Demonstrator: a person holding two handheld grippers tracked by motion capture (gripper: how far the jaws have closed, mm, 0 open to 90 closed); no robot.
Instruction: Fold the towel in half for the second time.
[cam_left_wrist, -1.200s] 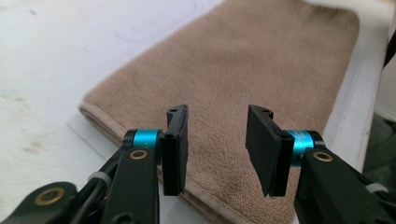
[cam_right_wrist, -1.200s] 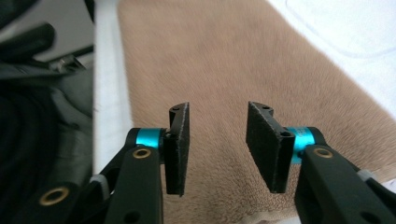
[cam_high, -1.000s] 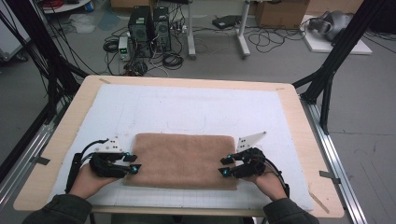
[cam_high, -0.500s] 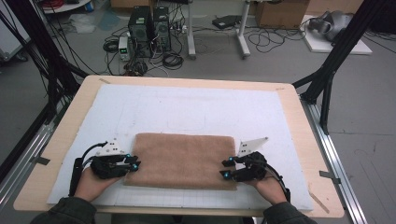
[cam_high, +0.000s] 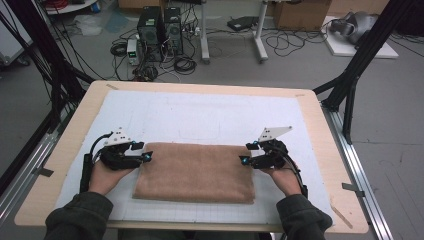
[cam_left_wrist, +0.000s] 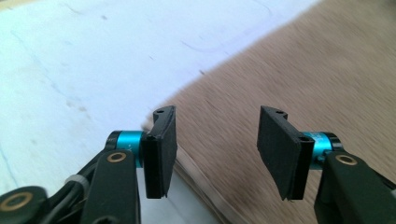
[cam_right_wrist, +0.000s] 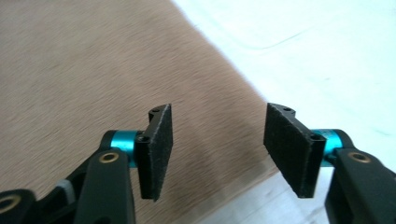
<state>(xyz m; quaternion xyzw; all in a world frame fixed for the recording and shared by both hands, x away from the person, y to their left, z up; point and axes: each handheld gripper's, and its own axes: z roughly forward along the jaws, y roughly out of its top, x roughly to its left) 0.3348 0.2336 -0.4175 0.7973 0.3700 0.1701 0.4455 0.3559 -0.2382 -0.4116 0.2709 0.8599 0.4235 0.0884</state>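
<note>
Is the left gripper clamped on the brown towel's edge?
No, the left gripper has its jaws apart with the brown towel lying flat beneath them, unpinched.

Both forearms come in from the bottom of the high view, dark sleeves at the lower corners. The left hand (cam_high: 102, 176) sits at lower left, its left gripper (cam_high: 145, 151) pointing toward the frame's middle. The right hand (cam_high: 281, 178) sits at lower right – its right gripper (cam_high: 246, 152) points inward too, mirroring the other. On both, the jaws have just been opening and stand apart, pads pressing on nothing – each gripper lies low and nearly level
</note>
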